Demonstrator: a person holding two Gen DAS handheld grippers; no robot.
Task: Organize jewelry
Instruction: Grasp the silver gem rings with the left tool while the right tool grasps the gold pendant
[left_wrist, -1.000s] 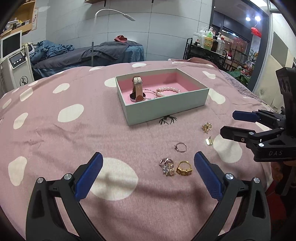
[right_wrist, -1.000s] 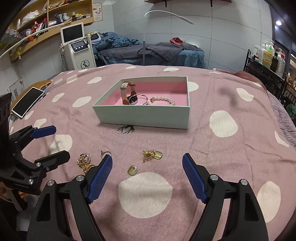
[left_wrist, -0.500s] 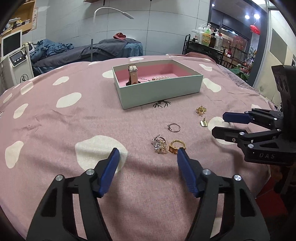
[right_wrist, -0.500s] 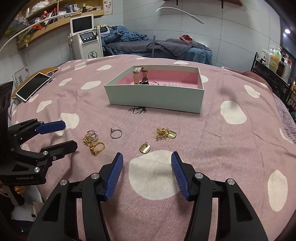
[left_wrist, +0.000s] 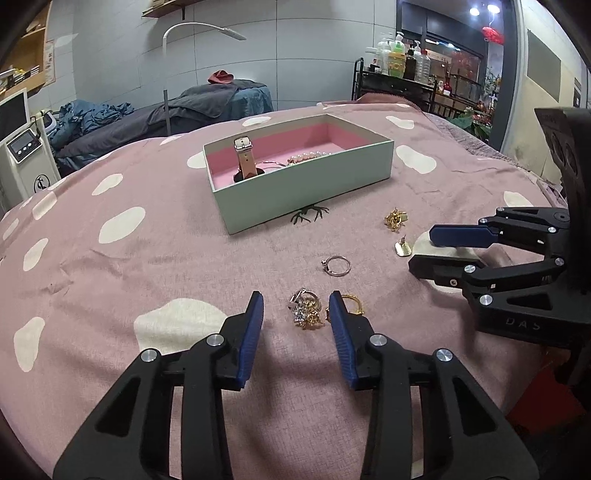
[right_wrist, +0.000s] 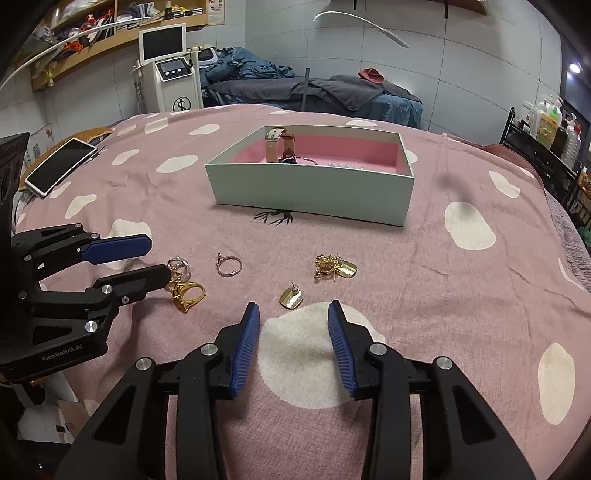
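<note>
A pale green box (left_wrist: 306, 192) with pink lining holds a watch (left_wrist: 245, 158) and a pearl bracelet (left_wrist: 308, 158); it also shows in the right wrist view (right_wrist: 314, 192). Loose jewelry lies on the pink spotted cloth. My left gripper (left_wrist: 295, 308) is open, its tips either side of a sparkly ring cluster (left_wrist: 304, 312), with a gold ring (left_wrist: 351, 304) beside its right finger. A thin silver ring (left_wrist: 338, 266) lies beyond. My right gripper (right_wrist: 291, 312) is open just short of a gold leaf earring (right_wrist: 291, 297). A gold charm cluster (right_wrist: 332, 267) lies further off.
A phone (right_wrist: 61, 166) lies at the cloth's left edge. A black spider-shaped mark (left_wrist: 308, 214) sits under the box front. Each gripper shows in the other's view: the right one (left_wrist: 443, 251), the left one (right_wrist: 147, 258). Furniture and shelves stand behind.
Both grippers have lowered and moved forward toward the jewelry, and both jaws have narrowed. The left one now straddles the sparkly ring cluster; the right one nears the leaf earring.
</note>
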